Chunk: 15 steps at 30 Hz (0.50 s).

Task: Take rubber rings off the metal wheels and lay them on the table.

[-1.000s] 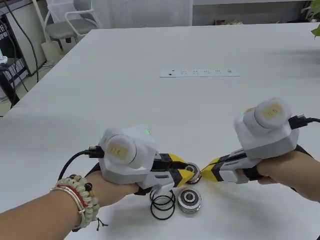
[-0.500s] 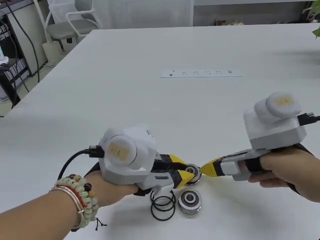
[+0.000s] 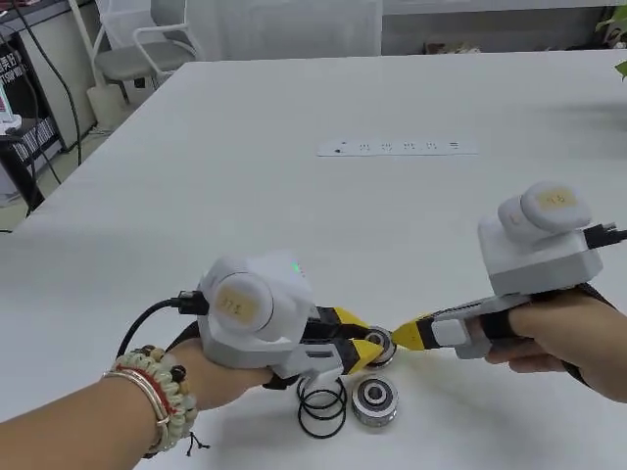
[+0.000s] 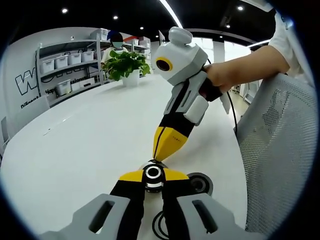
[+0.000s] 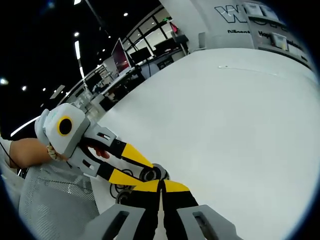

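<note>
My left gripper [image 3: 368,343] is shut on a small metal wheel [image 3: 383,346], held just above the white table [image 3: 294,196]. In the left gripper view its yellow jaws [image 4: 152,180] clamp the wheel [image 4: 153,171] from both sides. My right gripper [image 3: 400,338] comes in from the right, jaws shut, tip against the wheel's rim [image 5: 149,174]; I cannot tell whether it pinches a ring. A second wheel [image 3: 375,399] lies flat on the table below them. Several loose black rubber rings [image 3: 321,403] lie to its left.
A flush socket strip [image 3: 397,148] sits in the table's middle, far from the work. A chair [image 3: 137,44] stands beyond the far left corner. A potted plant [image 4: 122,65] stands on the table's far end. The left gripper's cable [image 3: 147,318] trails back left.
My right hand has moved a little to the right and tilted lower, while its tip stays at the held wheel. The left gripper, the lying wheel and the rings have kept their places.
</note>
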Tool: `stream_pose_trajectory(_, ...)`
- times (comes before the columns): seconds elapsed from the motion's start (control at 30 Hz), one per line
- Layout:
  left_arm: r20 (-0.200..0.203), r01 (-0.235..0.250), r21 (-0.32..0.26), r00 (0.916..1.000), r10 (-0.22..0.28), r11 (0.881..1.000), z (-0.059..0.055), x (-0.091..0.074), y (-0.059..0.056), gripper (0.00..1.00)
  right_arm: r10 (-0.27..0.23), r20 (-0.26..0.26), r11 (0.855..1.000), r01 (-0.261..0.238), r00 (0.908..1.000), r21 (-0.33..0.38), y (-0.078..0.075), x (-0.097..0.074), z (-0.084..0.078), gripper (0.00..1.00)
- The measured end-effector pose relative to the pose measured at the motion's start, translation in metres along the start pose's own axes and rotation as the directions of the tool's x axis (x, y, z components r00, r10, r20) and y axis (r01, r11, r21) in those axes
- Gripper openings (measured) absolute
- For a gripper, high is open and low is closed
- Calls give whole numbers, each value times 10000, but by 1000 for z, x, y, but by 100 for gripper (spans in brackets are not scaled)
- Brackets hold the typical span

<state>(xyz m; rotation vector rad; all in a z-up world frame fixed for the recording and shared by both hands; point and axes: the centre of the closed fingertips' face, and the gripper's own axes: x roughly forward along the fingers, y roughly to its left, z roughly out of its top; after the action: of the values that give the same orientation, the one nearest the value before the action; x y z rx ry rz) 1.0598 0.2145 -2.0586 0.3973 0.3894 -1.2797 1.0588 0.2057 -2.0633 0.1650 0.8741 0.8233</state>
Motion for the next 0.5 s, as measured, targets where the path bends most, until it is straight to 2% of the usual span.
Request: stream_pose_trajectory(0.5, 72, 38, 61, 10000, -38, 10000, 0, 0, 0, 7, 1, -63, 9996, -3, 10000, -277, 6, 0, 1, 0)
